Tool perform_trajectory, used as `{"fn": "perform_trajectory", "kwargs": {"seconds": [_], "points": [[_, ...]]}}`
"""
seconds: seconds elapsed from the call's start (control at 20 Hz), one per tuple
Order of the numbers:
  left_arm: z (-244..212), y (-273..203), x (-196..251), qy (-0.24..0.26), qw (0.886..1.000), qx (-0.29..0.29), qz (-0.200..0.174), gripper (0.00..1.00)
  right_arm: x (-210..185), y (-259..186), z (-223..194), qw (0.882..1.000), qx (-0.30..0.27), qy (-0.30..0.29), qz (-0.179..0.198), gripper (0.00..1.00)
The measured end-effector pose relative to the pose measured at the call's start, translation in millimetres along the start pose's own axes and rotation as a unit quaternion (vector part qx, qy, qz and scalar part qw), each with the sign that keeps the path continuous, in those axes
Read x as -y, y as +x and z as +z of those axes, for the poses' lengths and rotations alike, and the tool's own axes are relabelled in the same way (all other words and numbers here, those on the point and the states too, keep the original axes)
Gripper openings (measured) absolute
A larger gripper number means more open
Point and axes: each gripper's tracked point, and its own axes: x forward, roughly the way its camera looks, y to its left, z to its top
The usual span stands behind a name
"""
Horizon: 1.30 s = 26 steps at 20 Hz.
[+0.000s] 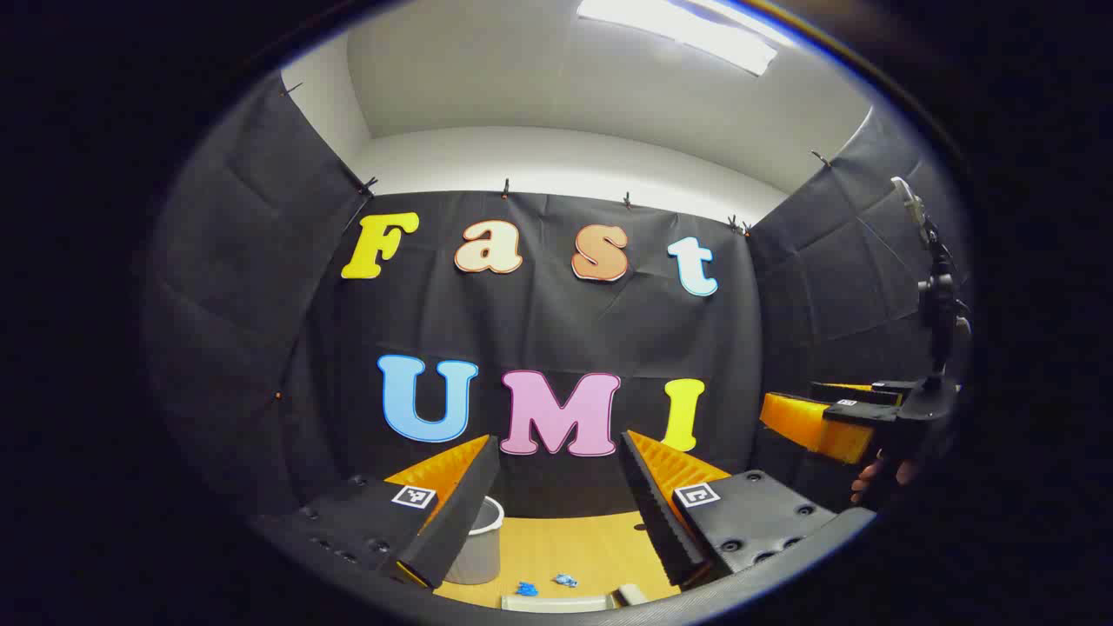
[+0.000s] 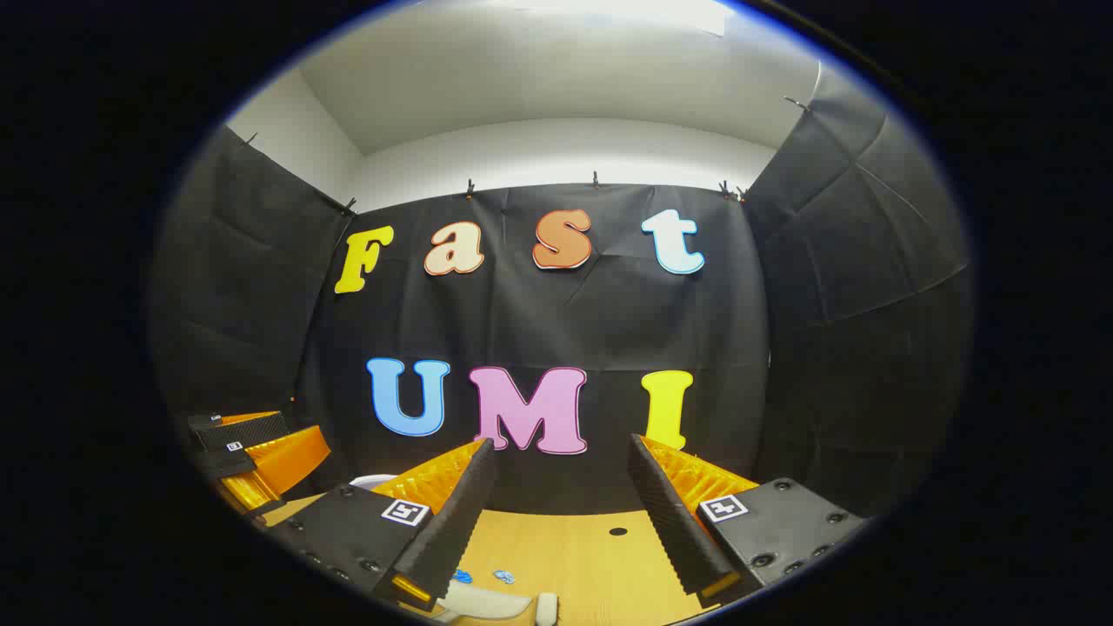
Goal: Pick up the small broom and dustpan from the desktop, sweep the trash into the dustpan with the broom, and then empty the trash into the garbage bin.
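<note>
bin (image 1: 476, 548) half hidden | pale item (image 1: 556, 602) cut off, perhaps dustpan

The pale wooden surface (image 1: 574, 543) is showing a smooth, faintly satin finish. The grey, round plastic bin (image 1: 478, 548) is looking matt. The small blue scraps of trash (image 1: 565, 580) are looking crinkled, like thin wrapping. The pale dustpan (image 2: 487, 602) is reading as smooth plastic. The left claw (image 1: 556, 487) is showing ridged, foam-like pads (image 1: 456, 513) on matt bodies with a fine weave texture.
</note>
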Motion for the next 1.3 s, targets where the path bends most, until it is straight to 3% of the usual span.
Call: {"fn": "perform_trajectory", "kwargs": {"seconds": [0.05, 0.1, 0.4, 0.8, 0.9, 1.3], "points": [[1.6, -1.1, -0.4, -0.004, 1.0, 0.0, -0.002, 0.82, 1.0, -0.8, 1.3, 1.0, 0.002, 0.001, -0.001, 0.91], [3.5, -2.0, -1.9, -0.005, 1.0, 0.002, -0.002, 0.82, 1.7, -1.7, 1.8, 1.0, 0.003, 0.001, -0.002, 0.96], [12.7, -8.7, -5.3, 0.003, 1.0, 0.02, -0.001, 0.82, -7.7, -0.2, 6.5, 1.0, 0.006, 0.006, 0.007, 1.0], [12.1, -13.7, -15.2, 0.008, 1.0, 0.018, 0.011, 0.82, -22.2, -0.3, 6.9, 1.0, 0.009, 0.002, 0.018, 0.96], [10.2, -12.4, -17.9, 0.013, 1.0, 0.015, 0.015, 0.82, -19.5, -0.7, 3.9, 1.0, 0.007, -0.005, 0.011, 0.91], [10.4, -8.3, -13.7, 0.013, 1.0, 0.004, 0.011, 0.82, -9.5, -1.2, -8.0, 1.0, -0.015, -0.007, -0.008, 0.91]]}}
